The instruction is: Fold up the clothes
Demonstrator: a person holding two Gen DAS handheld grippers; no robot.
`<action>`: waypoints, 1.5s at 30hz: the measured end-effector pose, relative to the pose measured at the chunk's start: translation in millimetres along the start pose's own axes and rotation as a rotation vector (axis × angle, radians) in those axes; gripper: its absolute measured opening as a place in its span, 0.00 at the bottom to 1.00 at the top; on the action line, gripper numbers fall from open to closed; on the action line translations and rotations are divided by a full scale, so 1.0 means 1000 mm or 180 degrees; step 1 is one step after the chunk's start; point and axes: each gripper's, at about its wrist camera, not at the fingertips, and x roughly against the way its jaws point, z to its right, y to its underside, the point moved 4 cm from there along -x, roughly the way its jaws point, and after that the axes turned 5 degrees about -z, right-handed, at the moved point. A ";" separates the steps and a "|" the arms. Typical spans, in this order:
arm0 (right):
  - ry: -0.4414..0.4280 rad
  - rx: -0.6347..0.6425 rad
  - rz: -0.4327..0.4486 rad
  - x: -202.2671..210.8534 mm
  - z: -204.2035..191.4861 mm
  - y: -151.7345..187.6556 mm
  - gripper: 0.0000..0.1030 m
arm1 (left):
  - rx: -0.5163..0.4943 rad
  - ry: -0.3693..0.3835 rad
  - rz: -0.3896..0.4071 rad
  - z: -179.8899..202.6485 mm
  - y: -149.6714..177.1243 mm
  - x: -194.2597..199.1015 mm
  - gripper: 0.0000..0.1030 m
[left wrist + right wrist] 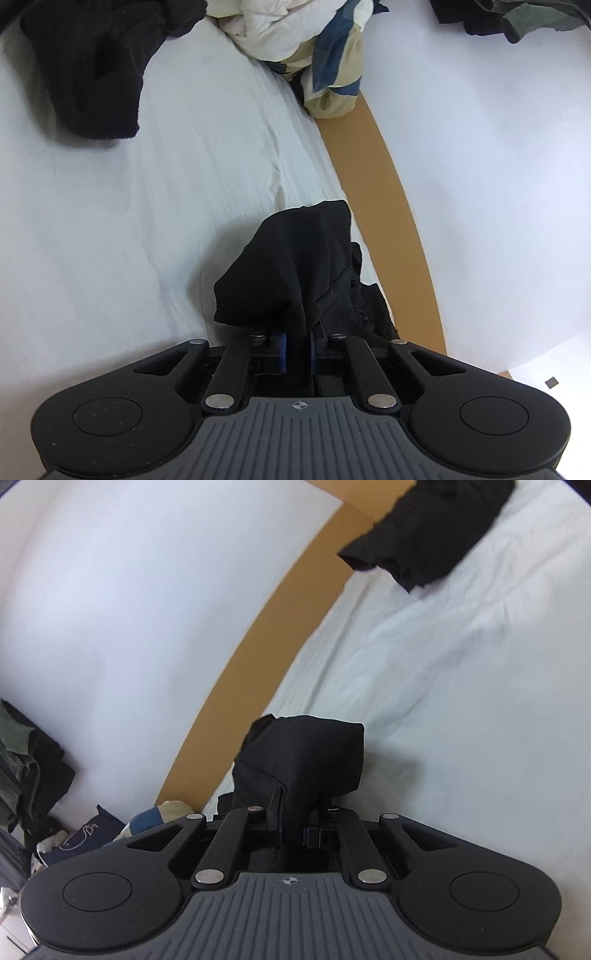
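White bed sheet (129, 192) spreads beyond both tongs; left tongs (297, 349) and right tongs (295, 825) are each clamped on a bunch of black garment (295, 266) right at their tips. Pickup looks done; next calls for lifting and spreading it flat

The right gripper (295, 821) clamps a bunched black garment (306, 760) above a white bedsheet (461, 709), beside the tan bed frame (266, 657); another black garment (424, 535) lies beyond.
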 end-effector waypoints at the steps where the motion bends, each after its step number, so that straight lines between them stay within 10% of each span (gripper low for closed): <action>1: -0.0035 0.0069 0.0057 0.009 -0.004 0.001 0.09 | -0.0069 0.0025 -0.0010 0.002 0.000 0.006 0.09; 7: -0.0099 0.0081 -0.0035 0.043 -0.014 0.003 0.09 | -0.0278 0.0185 -0.0071 0.009 0.004 0.050 0.08; 13: 0.0269 -0.0033 -0.0307 0.019 -0.007 -0.002 0.11 | -0.0106 -0.0178 -0.0319 -0.015 -0.003 0.030 0.13; 17: 0.0565 -0.0327 -0.0479 0.011 0.010 0.004 0.49 | -0.0148 -0.0220 -0.0301 -0.014 -0.006 0.020 0.40; 20: 0.0597 -0.0196 -0.0420 0.009 0.005 0.009 0.50 | -0.0301 -0.0327 -0.0257 -0.002 -0.005 0.010 0.54; 22: 0.0619 -0.0140 -0.0412 0.001 0.003 0.012 0.44 | -0.0264 -0.0432 -0.0212 0.000 -0.005 0.002 0.47; 24: 0.0637 -0.0155 -0.0437 -0.008 0.006 0.015 0.14 | 0.0029 -0.0365 -0.0289 -0.009 -0.006 -0.006 0.11; 31: 0.0172 -0.0089 -0.0226 0.029 -0.001 0.014 0.07 | -0.0322 0.0077 -0.0109 0.009 0.004 0.032 0.08; 35: -0.0068 -0.0099 0.0078 0.076 -0.024 0.016 0.07 | 0.0009 0.0362 -0.0083 0.010 0.015 0.068 0.07; 45: 0.0164 -0.0277 -0.0219 0.105 -0.040 -0.001 0.08 | -0.0044 -0.0208 -0.0424 0.036 0.007 0.087 0.10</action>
